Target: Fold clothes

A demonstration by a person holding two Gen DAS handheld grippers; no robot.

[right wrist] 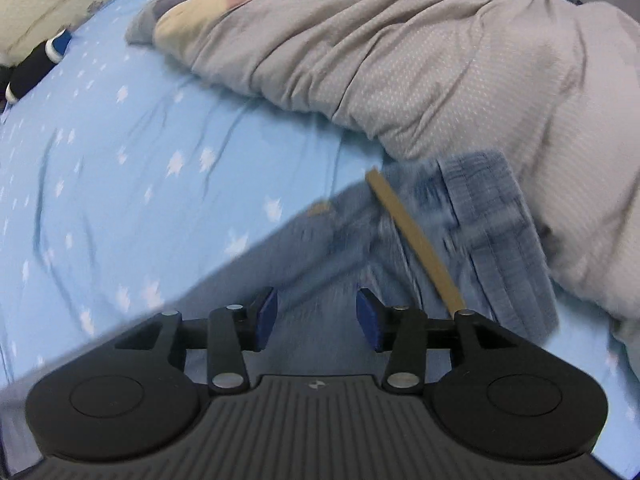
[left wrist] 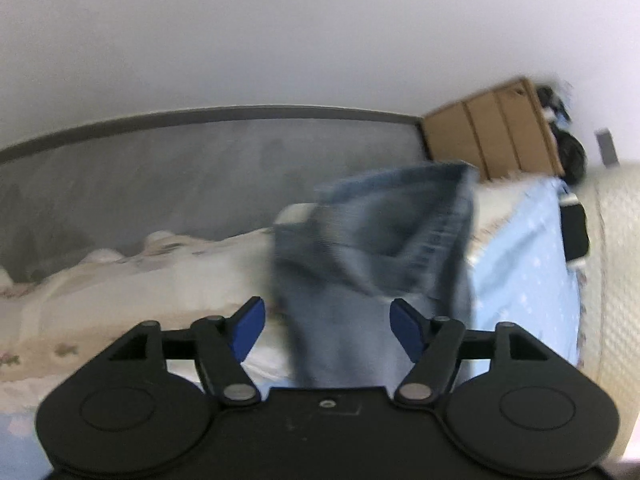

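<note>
A pair of light blue jeans (left wrist: 372, 248) is bunched and blurred with motion just ahead of my left gripper (left wrist: 327, 330), whose blue-padded jaws stand wide open with the denim between and beyond them. In the right wrist view the jeans (right wrist: 404, 240) lie on the light blue star-print sheet (right wrist: 120, 168), waistband (right wrist: 492, 216) toward the right, with a tan strip (right wrist: 412, 240) across them. My right gripper (right wrist: 316, 316) is open just above the denim, holding nothing.
A grey duvet (right wrist: 420, 52) is heaped at the back right of the bed. A cream floral quilt (left wrist: 140, 276) and a grey mesh bed rail (left wrist: 200, 168) lie to the left. A cardboard box (left wrist: 492, 132) stands by the wall. A black object (right wrist: 32, 68) lies at the sheet's left edge.
</note>
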